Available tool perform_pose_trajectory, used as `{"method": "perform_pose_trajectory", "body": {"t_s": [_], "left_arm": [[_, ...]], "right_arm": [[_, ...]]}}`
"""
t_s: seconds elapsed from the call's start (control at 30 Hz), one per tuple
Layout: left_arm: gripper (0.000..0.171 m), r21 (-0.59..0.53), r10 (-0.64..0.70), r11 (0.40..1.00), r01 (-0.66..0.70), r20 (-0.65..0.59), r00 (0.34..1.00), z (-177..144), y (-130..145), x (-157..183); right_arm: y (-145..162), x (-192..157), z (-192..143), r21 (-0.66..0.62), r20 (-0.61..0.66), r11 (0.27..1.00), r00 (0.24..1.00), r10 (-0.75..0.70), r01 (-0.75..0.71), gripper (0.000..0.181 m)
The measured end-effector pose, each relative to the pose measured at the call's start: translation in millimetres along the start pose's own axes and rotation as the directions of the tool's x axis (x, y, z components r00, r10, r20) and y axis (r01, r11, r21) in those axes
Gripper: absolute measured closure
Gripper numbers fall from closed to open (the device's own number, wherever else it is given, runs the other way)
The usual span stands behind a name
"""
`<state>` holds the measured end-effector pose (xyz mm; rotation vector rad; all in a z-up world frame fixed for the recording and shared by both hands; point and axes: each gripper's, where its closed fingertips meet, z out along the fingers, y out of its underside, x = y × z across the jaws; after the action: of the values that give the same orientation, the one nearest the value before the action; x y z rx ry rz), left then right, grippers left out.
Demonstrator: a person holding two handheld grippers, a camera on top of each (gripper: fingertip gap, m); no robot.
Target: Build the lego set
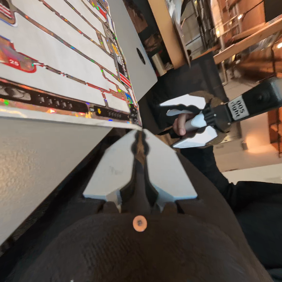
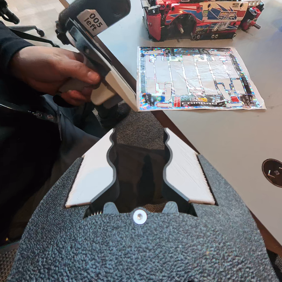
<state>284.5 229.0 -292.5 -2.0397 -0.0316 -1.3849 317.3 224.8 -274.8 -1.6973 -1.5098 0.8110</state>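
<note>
A holographic sticker sheet (image 2: 198,79) with most stickers peeled off lies on the grey table (image 2: 213,137), with its near left corner at the table edge. In the left wrist view the sheet (image 1: 61,61) fills the upper left. My left gripper (image 1: 141,129) is shut, its tips pinching that corner; it also shows in the right wrist view (image 2: 136,108). A red, white and blue lego car (image 2: 198,19) stands beyond the sheet. My right gripper (image 2: 139,129) is open and empty, off the table edge over the floor; it also shows in the left wrist view (image 1: 167,125).
A round black grommet (image 2: 273,172) sits in the table at the right. The table's dark edge (image 2: 175,122) runs diagonally. A person's hand (image 2: 53,71) holds the left gripper, with dark-clothed legs below. An office chair base (image 2: 30,30) stands at the upper left. One gripper's finger ends stand about 5 cm off the other's.
</note>
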Motion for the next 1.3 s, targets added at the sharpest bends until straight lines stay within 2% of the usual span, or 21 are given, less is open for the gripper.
{"method": "perform_pose_trajectory", "body": {"t_s": [0.07, 0.27, 0.4, 0.57, 0.67, 0.77, 0.83, 0.97, 1.03, 1.1, 1.17, 1.3], "left_arm": [[0.171, 0.016, -0.023, 1.0, 0.023, -0.008, 1.0, -3, -1, 0], [0.171, -0.073, -0.001, 0.997, 0.0, -0.013, 1.0, -23, 17, 7], [0.171, -0.127, 0.034, 0.991, -0.036, -0.018, 0.999, -42, 22, 12], [0.171, -0.203, 0.186, 0.959, -0.198, -0.074, 0.98, -50, 14, 33], [0.171, -0.28, 0.301, 0.898, -0.34, -0.174, 0.938, -52, 13, 49], [0.171, -0.377, 0.403, 0.785, -0.492, -0.292, 0.867, -53, 18, 58], [0.171, -0.388, 0.471, 0.711, -0.586, -0.357, 0.807, -49, 14, 61], [0.171, -0.397, 0.496, 0.612, -0.684, -0.48, 0.723, -41, -3, 69], [0.171, -0.439, 0.484, 0.542, -0.716, -0.534, 0.693, -40, -9, 69], [0.171, -0.417, 0.524, 0.487, -0.768, -0.564, 0.638, -39, -25, 66], [0.171, -0.452, 0.514, 0.47, -0.758, -0.557, 0.652, -45, -38, 55], [0.171, -0.607, 0.394, 0.493, -0.623, -0.483, 0.782, -66, -50, 30]], "right_arm": [[-1, -1, -1, 0.003, -0.002, 1.0, 1.0, -0.011, 0.011, 0.12], [-12, 0, -1, 0.012, -0.015, 0.997, 0.997, -0.074, 0.074, 0.119], [-12, -9, 12, -0.04, 0.008, 0.989, 0.989, -0.144, 0.145, 0.12], [-36, -9, 10, 0.092, 0.042, 0.995, 0.998, -0.048, 0.044, 0.121], [-60, 1, -1, 0.199, 0.075, 0.978, 0.996, 0.053, -0.067, 0.12], [-73, 16, -4, 0.225, 0.105, 0.961, 0.985, 0.139, -0.16, 0.121], [-76, 33, -2, 0.212, 0.095, 0.954, 0.976, 0.197, -0.213, 0.121], [-81, 69, -3, 0.225, 0.037, 0.92, 0.946, 0.322, -0.322, 0.12], [-82, 80, -10, 0.249, 0.0, 0.908, 0.937, 0.348, -0.337, 0.12], [-85, 82, -17, 0.284, -0.005, 0.894, 0.932, 0.364, -0.347, 0.12], [-83, 77, -19, 0.274, -0.018, 0.903, 0.936, 0.35, -0.332, 0.12], [-76, 48, -1, 0.136, -0.039, 0.971, 0.979, 0.202, -0.195, 0.115]]}}
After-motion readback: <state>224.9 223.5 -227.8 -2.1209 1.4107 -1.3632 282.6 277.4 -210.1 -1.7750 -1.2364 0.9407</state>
